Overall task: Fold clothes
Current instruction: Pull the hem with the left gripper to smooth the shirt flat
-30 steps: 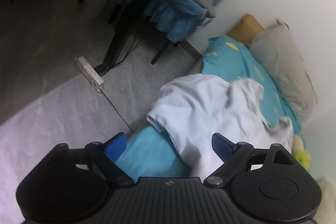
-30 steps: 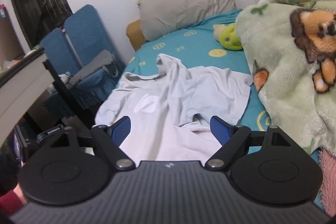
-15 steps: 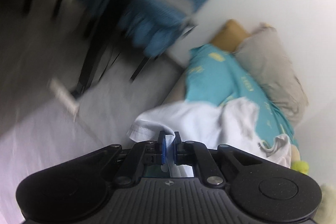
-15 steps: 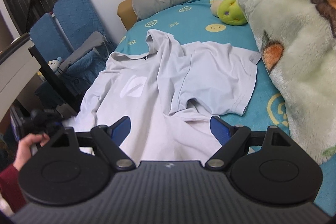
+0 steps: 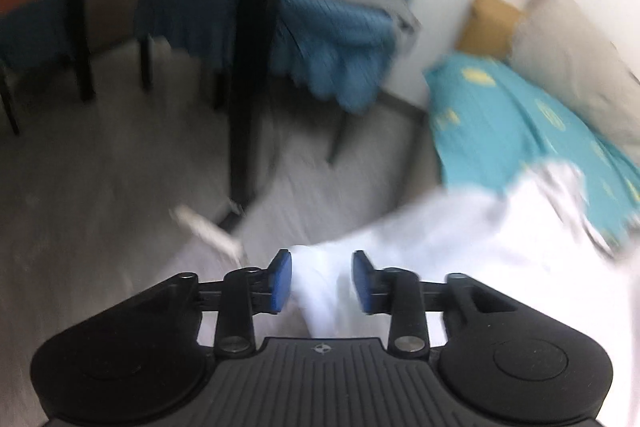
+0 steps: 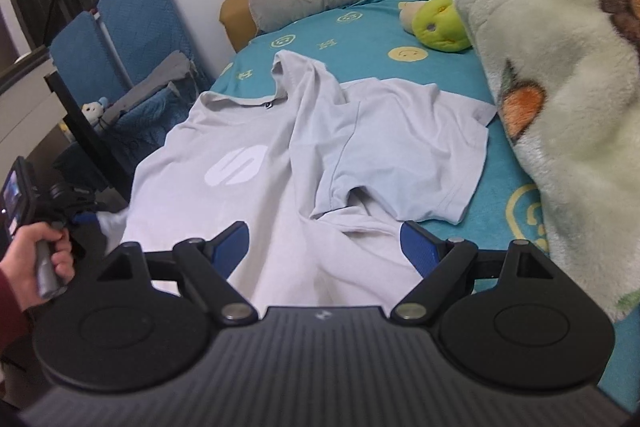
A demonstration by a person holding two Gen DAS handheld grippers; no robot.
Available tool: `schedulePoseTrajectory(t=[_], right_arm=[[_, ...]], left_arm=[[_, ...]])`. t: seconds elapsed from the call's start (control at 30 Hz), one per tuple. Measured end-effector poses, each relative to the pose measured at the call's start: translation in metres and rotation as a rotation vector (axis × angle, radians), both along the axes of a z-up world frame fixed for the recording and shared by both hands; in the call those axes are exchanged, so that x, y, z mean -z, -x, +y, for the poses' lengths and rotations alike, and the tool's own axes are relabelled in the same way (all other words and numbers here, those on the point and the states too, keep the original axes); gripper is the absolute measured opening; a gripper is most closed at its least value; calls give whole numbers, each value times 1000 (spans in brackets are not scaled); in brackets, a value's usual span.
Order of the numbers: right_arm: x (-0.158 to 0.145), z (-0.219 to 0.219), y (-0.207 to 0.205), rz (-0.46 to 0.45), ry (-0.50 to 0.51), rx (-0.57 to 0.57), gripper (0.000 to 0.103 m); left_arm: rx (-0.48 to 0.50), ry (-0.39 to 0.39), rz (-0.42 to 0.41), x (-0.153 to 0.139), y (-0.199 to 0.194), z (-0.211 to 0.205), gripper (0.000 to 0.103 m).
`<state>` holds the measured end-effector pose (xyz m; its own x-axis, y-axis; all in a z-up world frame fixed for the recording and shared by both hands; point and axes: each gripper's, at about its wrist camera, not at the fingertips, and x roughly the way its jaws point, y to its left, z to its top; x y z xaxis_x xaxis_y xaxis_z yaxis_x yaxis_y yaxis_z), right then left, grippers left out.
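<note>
While spread crumpled and unfolded on the bed (image 6: pixel 516 167), pale T-shirt (image 6: pixel 280 163) shows no fold made, left gripper (image 5: pixel 322 281) jaws opening about its edge fabric, right gripper (image 6: pixel 324 247) jaws wide apart, empty, above the hem.

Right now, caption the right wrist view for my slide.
Open right gripper poised over a crumpled pale grey T-shirt on a teal bedsheet.
</note>
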<state>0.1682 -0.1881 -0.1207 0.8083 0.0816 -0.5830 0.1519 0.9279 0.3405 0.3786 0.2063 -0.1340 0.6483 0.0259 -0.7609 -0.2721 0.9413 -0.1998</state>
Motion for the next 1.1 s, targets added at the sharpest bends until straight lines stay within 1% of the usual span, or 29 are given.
schedulePoseTrajectory(t=[0.1, 0.17, 0.2, 0.23, 0.3, 0.33, 0.37, 0.43, 0.53, 0.63, 0.67, 0.7, 0.73, 0.77, 0.83, 0.87, 0.9, 0.93, 0.97, 1.03, 1.07, 1.1], right_arm=[[-6, 0, 3, -18, -2, -3, 84], [-12, -1, 8, -37, -4, 1, 84], [-15, -1, 11, -46, -4, 3, 84], [-19, -2, 15, -57, -4, 3, 84], [-28, -1, 22, -79, 1, 5, 84], [-32, -1, 26, -89, 5, 6, 84], [-36, -1, 31, -100, 9, 8, 84], [-45, -1, 39, -122, 19, 11, 84], [-54, -3, 53, -145, 22, 21, 84], [-58, -6, 66, -147, 21, 31, 84], [-58, -6, 70, -144, 20, 34, 84], [-58, -7, 74, -142, 15, 35, 84], [-59, -8, 76, -142, 11, 36, 84], [-59, -9, 79, -143, 7, 37, 84], [-61, -10, 83, -147, 1, 38, 84], [-62, -10, 84, -150, 0, 38, 84], [-63, -11, 85, -153, -1, 38, 84], [-64, -10, 86, -154, -1, 37, 84], [-63, -10, 87, -153, 0, 34, 84], [-63, -9, 86, -151, 2, 25, 84], [-62, -8, 86, -150, 4, 22, 84], [-62, -7, 84, -150, 6, 19, 84]], left_arm=[[78, 60, 84, -10, 45, 2, 50], [118, 84, 149, -20, 81, 0, 64], [135, 97, 181, -24, 100, 0, 66], [140, 118, 221, -29, 122, 2, 68], [145, 195, 274, -36, 159, 3, 68], [147, 233, 301, -39, 178, 3, 70], [153, 250, 335, -41, 199, 4, 72], [170, 234, 418, -39, 228, -1, 72], [180, 207, 491, -32, 253, -11, 72], [211, 234, 565, -22, 268, -14, 71], [228, 242, 583, -20, 271, -17, 67], [244, 231, 593, -20, 273, -21, 63], [263, 217, 604, -20, 273, -24, 50], [288, 210, 617, -21, 276, -25, 32], [332, 198, 631, -24, 284, -28, 12], [367, 158, 632, -29, 286, -31, 8], [402, 117, 633, -33, 288, -35, 5], [410, 79, 641, -37, 285, -33, 5], [410, 45, 656, -39, 286, -30, 5], [407, -62, 703, -40, 286, -25, 5], [395, -130, 735, -37, 287, -22, 5], [371, -164, 770, -34, 286, -19, 5]])
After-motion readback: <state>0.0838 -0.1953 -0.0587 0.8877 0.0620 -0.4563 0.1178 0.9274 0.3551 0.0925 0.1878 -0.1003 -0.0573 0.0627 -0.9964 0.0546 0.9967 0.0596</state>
